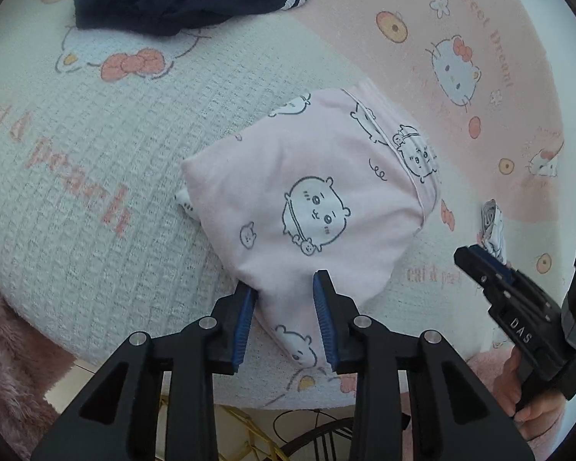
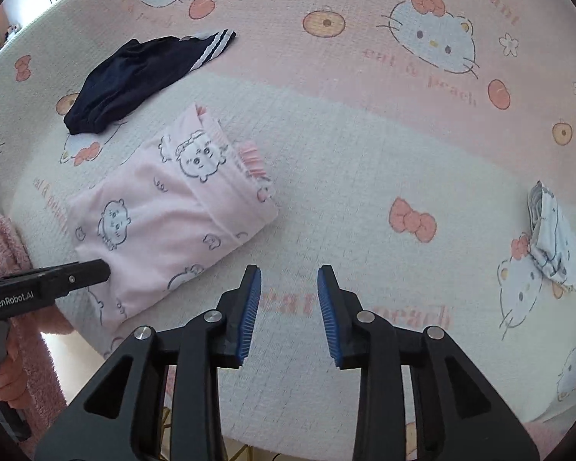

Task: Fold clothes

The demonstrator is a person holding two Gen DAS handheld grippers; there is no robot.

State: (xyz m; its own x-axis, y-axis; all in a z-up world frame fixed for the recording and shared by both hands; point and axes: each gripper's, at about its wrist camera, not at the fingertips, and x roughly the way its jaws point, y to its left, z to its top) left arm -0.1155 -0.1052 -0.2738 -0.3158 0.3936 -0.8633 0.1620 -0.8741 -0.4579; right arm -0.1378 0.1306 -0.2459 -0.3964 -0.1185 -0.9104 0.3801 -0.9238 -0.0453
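Pink garment (image 1: 318, 192) lying folded in a soft bundle on the patterned blanket (image 1: 96, 153). Light, limp, likely to sag; best pinched at a doubled edge. Left hand-held gripper (image 1: 284, 284) spread around its near corner; right hand-held gripper (image 2: 289, 282) wide, empty.

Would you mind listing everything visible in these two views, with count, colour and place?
pink garment: one, pale pink with cartoon animal prints, folded, near the front edge of the blanket.
navy garment: one, dark navy with white stripes at one end, crumpled, beyond the pink one.
small white garment: one, white and grey print, bunched up, far to the right.
blanket: one, white and pink with cat and bow prints, under all the clothes.
fluffy sleeve: pink, at the left edge of the right wrist view.
left gripper: black with blue pads, open, astride the pink garment's near edge.
right gripper: same colours, open, over bare blanket.
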